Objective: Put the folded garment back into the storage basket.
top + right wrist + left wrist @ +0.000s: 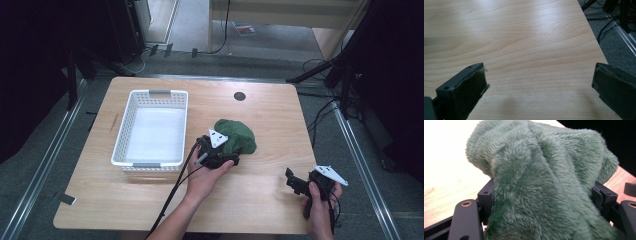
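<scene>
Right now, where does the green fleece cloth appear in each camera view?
High view: green fleece cloth lies at table centre, right of the white basket.
Left gripper view: the cloth bulges between the jaws.
Right gripper view: not in it.
Shared landmark: the wooden table.

A lab or recording studio here: dark tripod legs [320, 70] ring the wooden counter [270, 125], cables [325, 112] trail across grey carpet, metal floor rails [45, 165] alongside.
</scene>
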